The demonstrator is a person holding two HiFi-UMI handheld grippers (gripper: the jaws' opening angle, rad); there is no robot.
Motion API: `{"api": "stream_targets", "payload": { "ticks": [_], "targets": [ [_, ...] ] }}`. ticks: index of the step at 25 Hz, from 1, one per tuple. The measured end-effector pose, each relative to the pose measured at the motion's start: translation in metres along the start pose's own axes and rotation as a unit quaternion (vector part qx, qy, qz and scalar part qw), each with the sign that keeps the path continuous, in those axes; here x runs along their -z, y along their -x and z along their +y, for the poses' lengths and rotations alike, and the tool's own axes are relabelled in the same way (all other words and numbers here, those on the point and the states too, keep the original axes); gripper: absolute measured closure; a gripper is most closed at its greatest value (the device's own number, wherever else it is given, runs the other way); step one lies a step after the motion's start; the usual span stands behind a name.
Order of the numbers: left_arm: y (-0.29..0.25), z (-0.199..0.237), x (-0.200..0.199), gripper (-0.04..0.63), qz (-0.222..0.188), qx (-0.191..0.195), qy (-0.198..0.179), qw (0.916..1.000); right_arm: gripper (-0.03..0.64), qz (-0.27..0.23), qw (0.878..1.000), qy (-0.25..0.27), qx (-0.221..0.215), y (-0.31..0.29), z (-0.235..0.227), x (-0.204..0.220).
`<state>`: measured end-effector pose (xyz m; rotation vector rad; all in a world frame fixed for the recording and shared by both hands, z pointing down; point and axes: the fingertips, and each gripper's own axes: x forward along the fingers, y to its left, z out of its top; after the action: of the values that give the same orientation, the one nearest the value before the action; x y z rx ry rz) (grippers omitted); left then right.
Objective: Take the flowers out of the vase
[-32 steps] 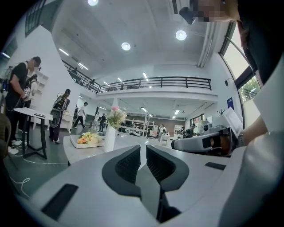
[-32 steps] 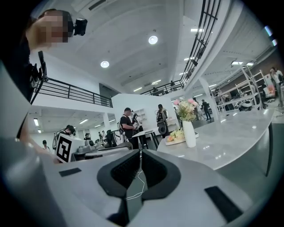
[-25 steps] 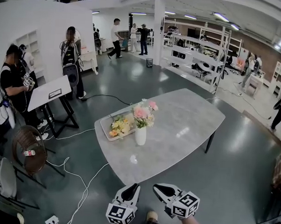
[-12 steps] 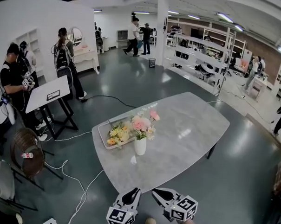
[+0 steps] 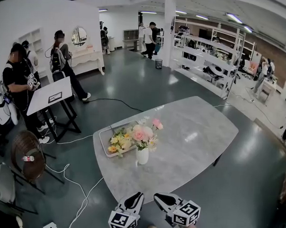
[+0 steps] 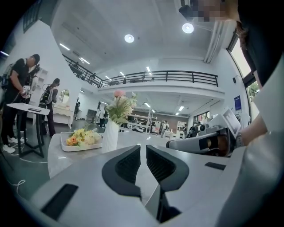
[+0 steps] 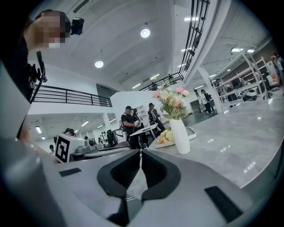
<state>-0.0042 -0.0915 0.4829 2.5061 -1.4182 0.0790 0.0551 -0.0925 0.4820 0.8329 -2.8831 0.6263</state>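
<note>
Off the near edge of the grey marble-look oval surface [image 5: 194, 137], the left gripper [image 5: 137, 196] hovers, jaws almost together, empty. Pink and white flowers [image 5: 143, 134] stand in a white ceramic vase [image 5: 142, 156] near that edge. The right gripper [image 5: 158, 197] is likewise nearly closed and empty.

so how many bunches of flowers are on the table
2. One bunch stands in the white vase on the table; the other bunch lies on the tray beside it. None seems hidden.

desk [image 5: 189, 137]: grey stone-look top, smooth, glossy
vase [image 5: 142, 156]: white, smooth, ceramic-looking, slight sheen
tray [image 5: 103, 143]: white, smooth
floor [image 5: 149, 83]: dark grey, polished, reflective
left gripper [image 6: 143, 150] fingers [image 6: 128, 165]: black, ribbed, matt
</note>
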Motion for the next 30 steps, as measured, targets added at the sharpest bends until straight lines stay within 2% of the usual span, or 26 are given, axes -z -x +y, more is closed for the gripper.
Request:
{"api": "stream_targets", "payload": {
  "ticks": [6, 14, 19, 24, 27, 30],
  "targets": [
    [-0.019, -0.008, -0.005, 0.545, 0.000, 0.003, -0.006, 1.0000, 0.591, -0.006, 1.000, -0.002, 0.001, 0.005, -0.020, -0.007],
    [-0.027, -0.018, 0.003, 0.545, 0.003, 0.010, -0.004, 0.9999, 0.591, -0.008, 1.000, -0.013, 0.004, 0.015, -0.023, 0.000],
    [-0.024, -0.023, 0.007, 0.545, 0.013, 0.018, 0.005, 0.9997, 0.591, -0.027, 0.999, -0.025, 0.000, 0.013, -0.022, -0.001],
    [-0.014, -0.010, 0.008, 0.545, 0.024, -0.004, 0.020, 0.9995, 0.591, -0.050, 0.998, -0.032, -0.007, 0.009, -0.014, -0.006],
    [-0.014, -0.003, 0.005, 0.545, 0.014, -0.016, 0.020, 0.9996, 0.591, -0.050, 0.998, -0.025, -0.014, 0.008, -0.011, -0.004],
    [-0.018, 0.000, 0.003, 0.545, 0.000, -0.011, 0.019, 0.9998, 0.591, -0.039, 0.999, -0.018, -0.015, 0.004, -0.008, 0.004]
  ]
}}
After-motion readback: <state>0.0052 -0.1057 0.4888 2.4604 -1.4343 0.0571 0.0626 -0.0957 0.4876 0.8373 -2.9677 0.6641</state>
